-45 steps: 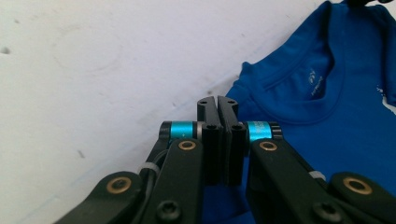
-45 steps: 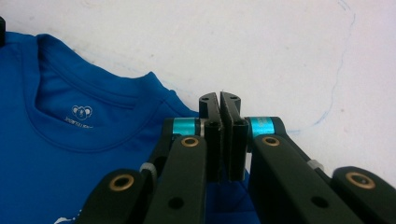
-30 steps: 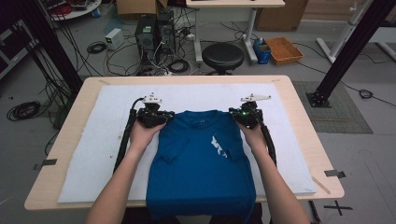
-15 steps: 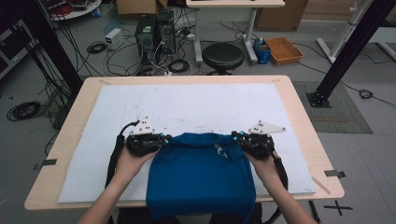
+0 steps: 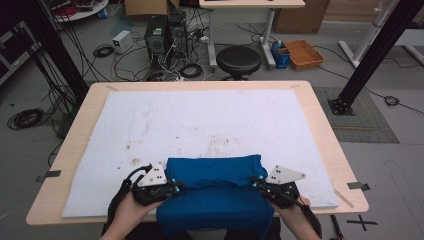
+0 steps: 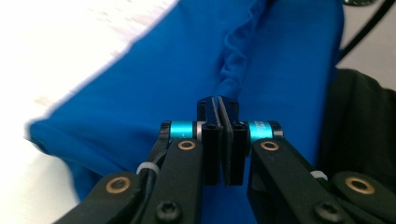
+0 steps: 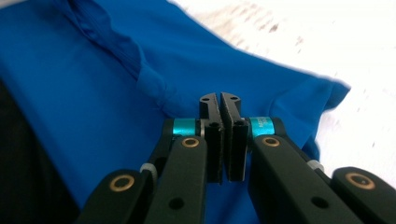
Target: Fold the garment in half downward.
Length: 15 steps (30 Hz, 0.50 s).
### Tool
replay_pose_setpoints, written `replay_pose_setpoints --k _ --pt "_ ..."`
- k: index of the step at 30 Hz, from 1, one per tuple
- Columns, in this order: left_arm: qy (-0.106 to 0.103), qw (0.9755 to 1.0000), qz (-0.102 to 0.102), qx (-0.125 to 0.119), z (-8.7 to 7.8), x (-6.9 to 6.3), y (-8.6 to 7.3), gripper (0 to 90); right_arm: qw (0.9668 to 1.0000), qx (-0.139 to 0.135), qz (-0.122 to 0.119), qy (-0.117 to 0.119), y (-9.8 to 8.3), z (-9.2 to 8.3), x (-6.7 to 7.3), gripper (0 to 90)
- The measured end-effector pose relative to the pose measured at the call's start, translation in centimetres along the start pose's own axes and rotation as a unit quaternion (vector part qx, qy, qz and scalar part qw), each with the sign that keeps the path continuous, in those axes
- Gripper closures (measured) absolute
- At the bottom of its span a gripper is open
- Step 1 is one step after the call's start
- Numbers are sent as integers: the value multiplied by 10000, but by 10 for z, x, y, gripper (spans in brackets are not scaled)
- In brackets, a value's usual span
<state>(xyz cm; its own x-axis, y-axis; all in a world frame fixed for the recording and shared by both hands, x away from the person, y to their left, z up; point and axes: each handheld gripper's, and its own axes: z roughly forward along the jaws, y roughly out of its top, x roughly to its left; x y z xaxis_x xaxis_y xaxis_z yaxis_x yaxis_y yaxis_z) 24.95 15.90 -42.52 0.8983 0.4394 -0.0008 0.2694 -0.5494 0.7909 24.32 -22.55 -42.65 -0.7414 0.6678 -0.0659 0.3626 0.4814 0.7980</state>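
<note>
At the bench's near edge, the blue T-shirt (image 5: 212, 192) now lies folded over, its far end drawn back by left gripper (image 5: 172, 186) and right gripper (image 5: 257, 184), both clamped on fabric; 1 fold appears nearly complete.

High view: even, soft overhead light, dim toward the floor corners, image slightly soft. White mat (image 5: 210, 130) on the worktop (image 5: 325, 135) reads bright, no hard shadows. Gripper views: mat blown out to glare, blue cloth (image 6: 187, 70) blurred at its far edge, fingers (image 7: 212, 140) sharp up close, mild motion smear.
</note>
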Motion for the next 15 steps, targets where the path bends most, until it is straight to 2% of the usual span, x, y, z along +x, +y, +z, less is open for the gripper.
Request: replay_pose_setpoints --k 2,3,9,12,13,14,15 --pt "-1 10000 18 51 0 -2 -2 866 9999 20 76 77 -2 -3 1 883" --pt "37 9998 41 185 1 -5 -6 865 9999 34 89 120 -3 -5 1 882" --pt "20 9999 -36 163 -4 -8 -11 845 9997 139 -26 190 -9 -14 9 837" --pt "98 9999 -116 82 -7 -5 -10 801 10000 0 14 86 -7 -21 7 790" --pt "271 9994 -193 -43 -10 0 -7 785 10000 -63 50 19 -5 -23 4 778" --pt "423 9986 -296 -116 -11 4 -5 741 9998 -136 74 -92 -4 -23 1 760" --pt "423 9986 -296 -116 -11 4 -5 675 9995 -186 157 -204 -2 -23 -3 727"
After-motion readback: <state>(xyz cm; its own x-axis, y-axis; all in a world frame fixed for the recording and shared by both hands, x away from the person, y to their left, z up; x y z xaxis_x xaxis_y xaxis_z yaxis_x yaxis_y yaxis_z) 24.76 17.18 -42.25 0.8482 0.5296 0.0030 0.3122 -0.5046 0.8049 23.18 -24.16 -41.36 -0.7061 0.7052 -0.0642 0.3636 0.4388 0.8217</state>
